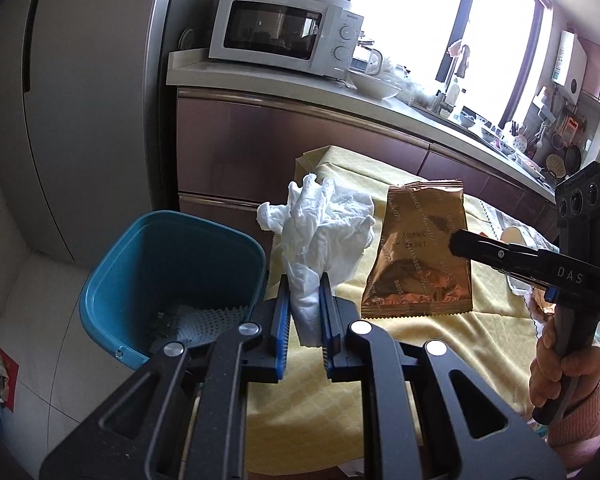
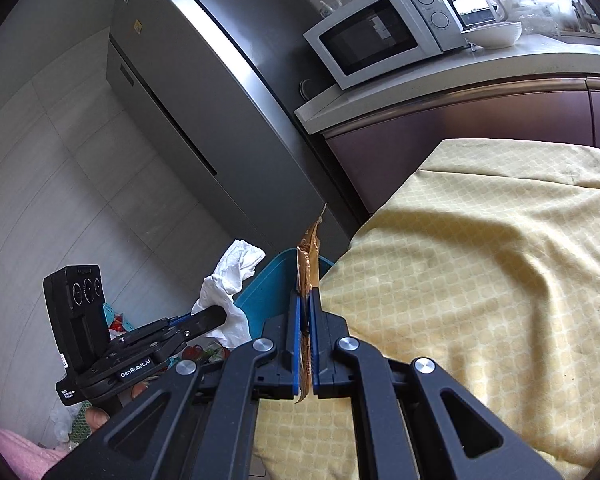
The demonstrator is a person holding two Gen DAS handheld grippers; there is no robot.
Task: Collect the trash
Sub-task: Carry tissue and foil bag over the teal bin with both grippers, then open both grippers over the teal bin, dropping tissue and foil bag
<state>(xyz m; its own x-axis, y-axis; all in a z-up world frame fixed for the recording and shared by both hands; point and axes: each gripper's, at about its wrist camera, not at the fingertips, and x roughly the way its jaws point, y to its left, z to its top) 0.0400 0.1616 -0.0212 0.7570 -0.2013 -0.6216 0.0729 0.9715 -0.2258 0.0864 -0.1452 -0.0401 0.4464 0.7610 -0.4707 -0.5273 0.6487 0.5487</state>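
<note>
Two pieces of trash are in the air at once, and the blue bin [image 1: 172, 276] is the mark for both. Nearest to it, the left hand-held gripper [image 1: 304, 300] is clenched on a crumpled white tissue [image 1: 320, 232], pinched at its lower tail while the loose bulk fans out above the pads, just beside the bin's near rim and not yet over the opening. That tissue looks feather-light and soft, so the low pinch should hold, though the flared top could snag the rim. A little further from the bin, the right hand-held gripper [image 2: 305, 312] is clamped tight on a copper foil snack packet [image 1: 416, 248], gripping it by one side edge. I judge the foil to be light, crinkly and slick, so an edge grip risks it swivelling; a flat seam suits it better. The packet hangs above the yellow cloth [image 2: 480, 288] draped on the counter, whose corner ends right beside the bin. Inside the bin, some white netting lies at the bottom, with plenty of open room. Beyond the bin stands the grey fridge [image 2: 204, 92], well clear, and on its far side the floor is open.
</note>
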